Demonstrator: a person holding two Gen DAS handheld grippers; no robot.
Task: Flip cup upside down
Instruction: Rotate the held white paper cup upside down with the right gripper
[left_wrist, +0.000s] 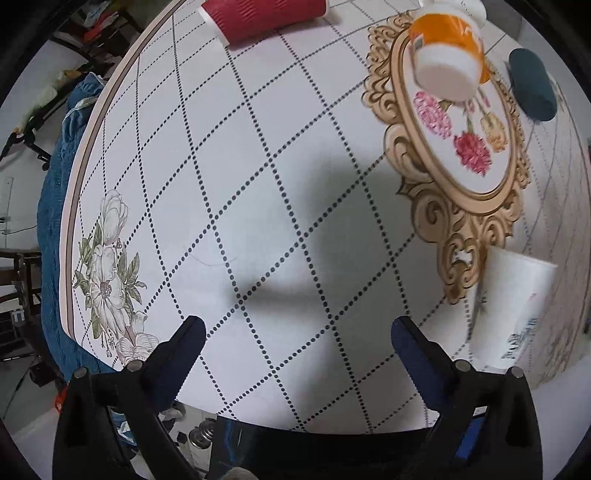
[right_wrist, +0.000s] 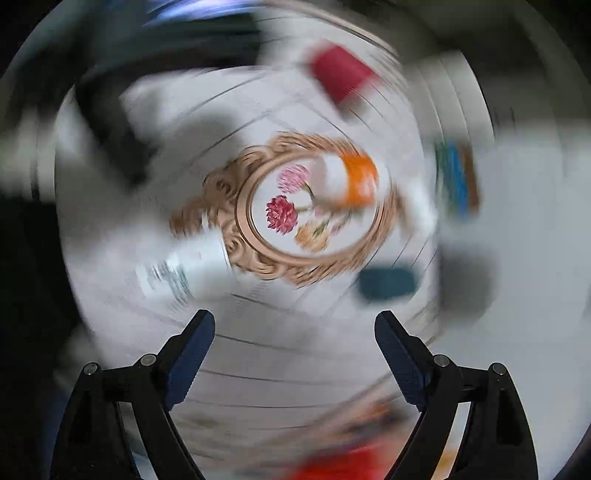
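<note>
A white paper cup stands on the table just right of my left gripper, which is open and empty above the cloth. An orange cup stands bottom up on the oval flower print. A red ribbed cup lies on its side at the far edge. The right wrist view is blurred by spinning. In it my right gripper is open and empty, with the white cup ahead left, the orange cup at centre and the red cup beyond.
A dark teal object lies right of the orange cup, and also shows in the right wrist view. The table has a white dotted-grid cloth; its edge curves along the left. A blue cloth hangs beside it.
</note>
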